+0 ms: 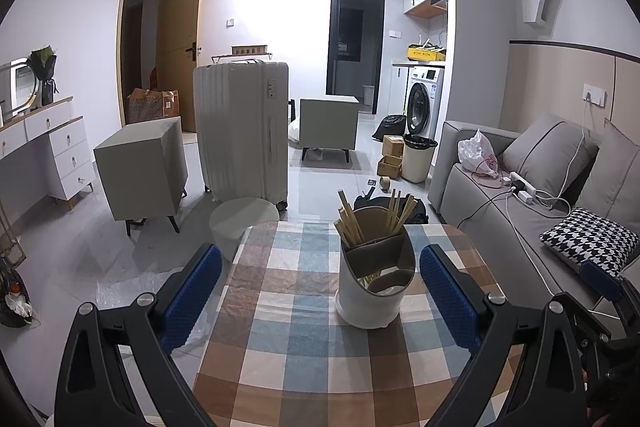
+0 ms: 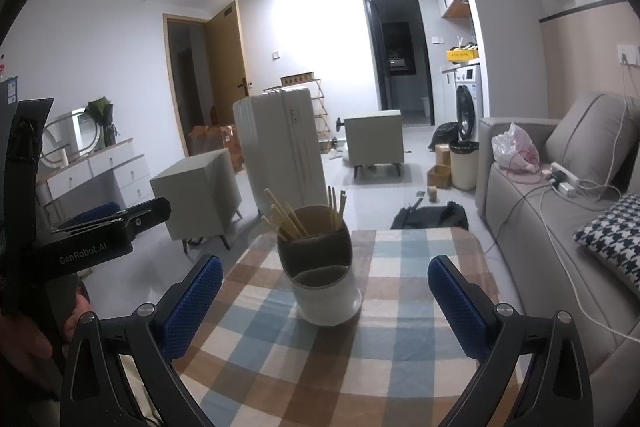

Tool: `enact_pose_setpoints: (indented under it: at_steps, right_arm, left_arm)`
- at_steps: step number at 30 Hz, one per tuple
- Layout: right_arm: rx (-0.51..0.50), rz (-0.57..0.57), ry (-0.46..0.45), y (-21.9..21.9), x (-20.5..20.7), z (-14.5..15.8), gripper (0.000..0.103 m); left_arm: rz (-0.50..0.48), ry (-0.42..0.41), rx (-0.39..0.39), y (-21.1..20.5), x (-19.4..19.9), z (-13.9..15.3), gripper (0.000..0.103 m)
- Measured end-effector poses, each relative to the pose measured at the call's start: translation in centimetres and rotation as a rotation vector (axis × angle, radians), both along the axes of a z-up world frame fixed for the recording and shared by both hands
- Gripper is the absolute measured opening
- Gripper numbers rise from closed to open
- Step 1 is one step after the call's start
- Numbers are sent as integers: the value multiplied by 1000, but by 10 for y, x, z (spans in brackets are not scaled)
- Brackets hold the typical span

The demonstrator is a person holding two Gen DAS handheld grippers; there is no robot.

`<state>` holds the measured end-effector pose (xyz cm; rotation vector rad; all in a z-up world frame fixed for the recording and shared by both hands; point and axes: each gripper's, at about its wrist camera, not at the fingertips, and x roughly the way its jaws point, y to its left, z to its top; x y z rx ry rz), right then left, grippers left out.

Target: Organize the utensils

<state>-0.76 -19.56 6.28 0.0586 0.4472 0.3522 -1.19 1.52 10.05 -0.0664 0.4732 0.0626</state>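
Note:
A white utensil holder [image 1: 370, 301] with a brown divided insert stands on the checked tablecloth [image 1: 304, 339]. Several wooden chopsticks [image 1: 352, 223] lean in its far compartments; something pale lies in the near one. My left gripper [image 1: 320, 291] is open, its blue pads spread wide, with the holder ahead and slightly right between them, untouched. In the right wrist view the same holder [image 2: 326, 291] with chopsticks [image 2: 288, 219] stands just beyond my open right gripper [image 2: 324, 299], which holds nothing. The left gripper's body [image 2: 96, 239] and a hand show at the left edge.
A grey sofa [image 1: 532, 187] with a houndstooth cushion [image 1: 588, 239], cables and a power strip runs along the right. Beyond the table's far edge are a round stool [image 1: 240, 223], a white suitcase [image 1: 244, 131], grey cabinets and a bin [image 1: 418, 157].

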Motion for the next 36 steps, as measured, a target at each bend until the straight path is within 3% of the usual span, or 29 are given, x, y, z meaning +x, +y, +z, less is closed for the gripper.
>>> enact_pose_setpoints:
  at_steps: [23, 36]
  right_arm:
    - [-4, 4, 4, 1, 1, -2, 103]
    - [-6, 5, 6, 0, 0, -2, 103]
  left_arm:
    - [-3, -2, -6, -2, 0, -2, 97]
    - [-17, -19, 31, -10, -3, -3, 97]
